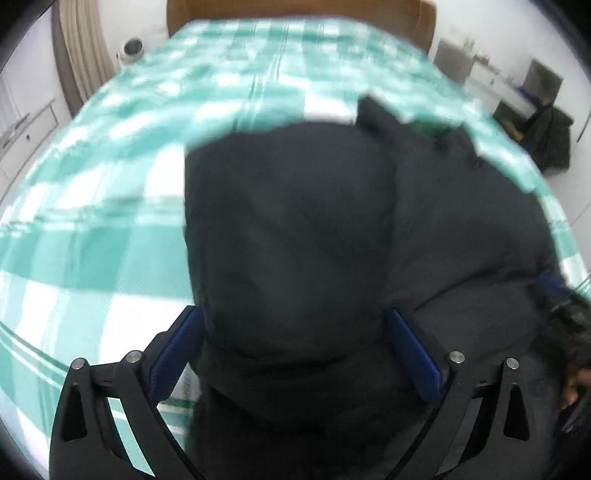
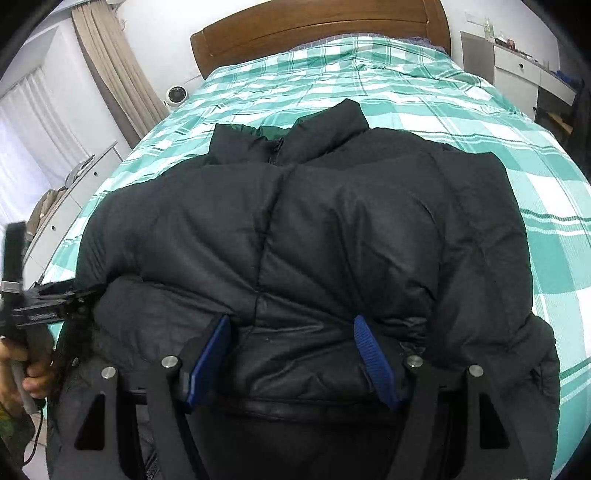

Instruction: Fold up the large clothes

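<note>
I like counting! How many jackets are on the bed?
1. The black puffer jacket lies front-up on the green checked bed, collar toward the headboard. Another could be hidden underneath.

no legible text, labels, brands or numbers on anything in view
</note>
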A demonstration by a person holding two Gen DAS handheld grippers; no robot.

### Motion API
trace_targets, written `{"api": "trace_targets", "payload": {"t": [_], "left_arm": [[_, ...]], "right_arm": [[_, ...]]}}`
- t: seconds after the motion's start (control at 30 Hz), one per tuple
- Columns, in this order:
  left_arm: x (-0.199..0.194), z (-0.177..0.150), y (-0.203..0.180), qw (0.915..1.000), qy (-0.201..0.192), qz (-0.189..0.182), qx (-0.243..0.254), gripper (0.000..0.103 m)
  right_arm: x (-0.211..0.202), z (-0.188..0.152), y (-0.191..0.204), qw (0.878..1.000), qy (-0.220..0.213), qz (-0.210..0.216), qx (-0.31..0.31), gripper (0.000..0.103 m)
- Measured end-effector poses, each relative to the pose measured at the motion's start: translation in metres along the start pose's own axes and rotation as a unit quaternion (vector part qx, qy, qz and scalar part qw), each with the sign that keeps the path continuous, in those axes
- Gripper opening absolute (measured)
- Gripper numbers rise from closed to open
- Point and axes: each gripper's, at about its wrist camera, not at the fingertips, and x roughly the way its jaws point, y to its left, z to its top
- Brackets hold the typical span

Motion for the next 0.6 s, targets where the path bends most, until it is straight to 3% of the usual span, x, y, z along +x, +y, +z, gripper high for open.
{"api": "trace_targets", "payload": {"t": [0.13,0.27,0.37,0.47,0.6], "left_arm": [[-0.017,0.04,-0.004,0.9993,-0.038,-0.005,-0.002,0.1],[0.01,0.077,-0.001,0.9988,-0.041,0.027,-0.009,0.1],[0.051,0.087,0.008,0.9984,-0.002,0.048,-0.029,0.1],[0.094,0.076,0.019,0.9954,0.064,0.049,-0.051,0.103],[0.111,0.071,0.022,0.9938,0.076,0.041,-0.071,0.103]], "right_arm": [[0.006,0.003,-0.002,1.0,0.001,-0.001,-0.001,0.071],[0.005,0.004,0.001,1.0,0.003,-0.004,-0.004,0.071],[0.006,0.004,0.001,1.0,0.003,-0.002,-0.005,0.071],[0.006,0.002,0.0,1.0,0.001,0.0,-0.006,0.071],[0.007,0.001,0.0,1.0,-0.001,0.002,-0.007,0.071]]}}
